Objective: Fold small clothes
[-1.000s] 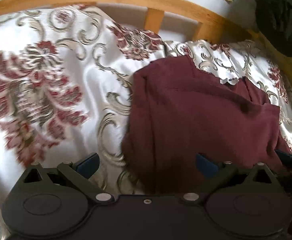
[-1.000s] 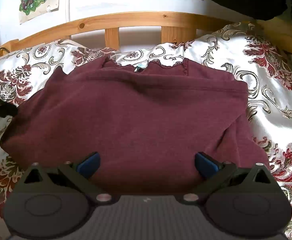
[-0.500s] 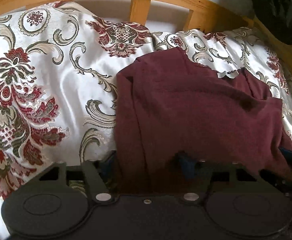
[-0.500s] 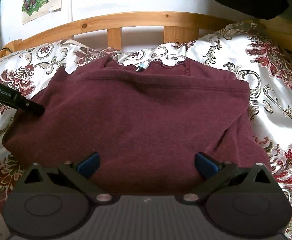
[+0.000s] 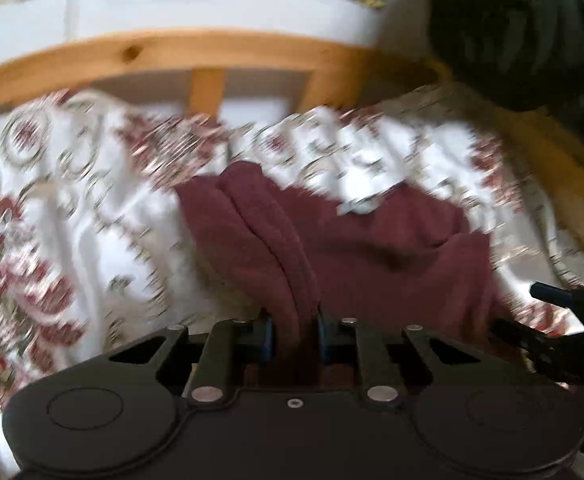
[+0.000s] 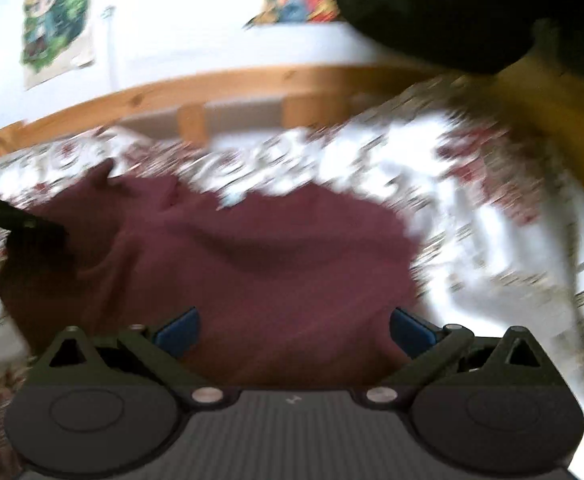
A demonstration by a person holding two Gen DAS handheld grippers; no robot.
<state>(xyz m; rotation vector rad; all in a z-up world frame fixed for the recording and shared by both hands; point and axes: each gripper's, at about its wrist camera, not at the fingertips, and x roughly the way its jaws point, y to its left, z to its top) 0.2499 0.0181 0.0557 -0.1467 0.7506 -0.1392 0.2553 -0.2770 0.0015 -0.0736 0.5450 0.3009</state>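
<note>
- Item: maroon garment (image 6: 252, 264), soft knit, lying on the floral bedspread (image 5: 52, 240) near the middle of the bed, its far edge toward the wooden headboard (image 5: 172, 52). Both views are motion-blurred.
- Lie of the cloth: mostly spread flat across the cover. Its left edge is gathered into a raised ridge that runs from the far-left corner down to the near edge.
- Left gripper (image 5: 294, 336): jaws narrow, having just been closing, with the bunched left-near edge of the garment pinched between the blue pads (image 5: 267, 338). The ridge stands clear of the bedspread at that point.
- Right gripper (image 6: 292, 328): jaws wide apart, blue pads on either side of the near hem. Cloth lies between them, but nothing is pressed or held.
- Cross-view note: the left gripper's dark finger shows at the left edge of the right wrist view, at the garment's left side.
- Done so far, by my reading: one edge secured for lifting. No completed fold shows.
- Left to do, by my reading: the right side needs a grip on the near hem, then the near edge goes over toward the far edge, followed by further folds and smoothing.
- Surroundings: posters (image 6: 56, 24) on the white wall, a dark bundle (image 5: 532, 20) at far right.
</note>
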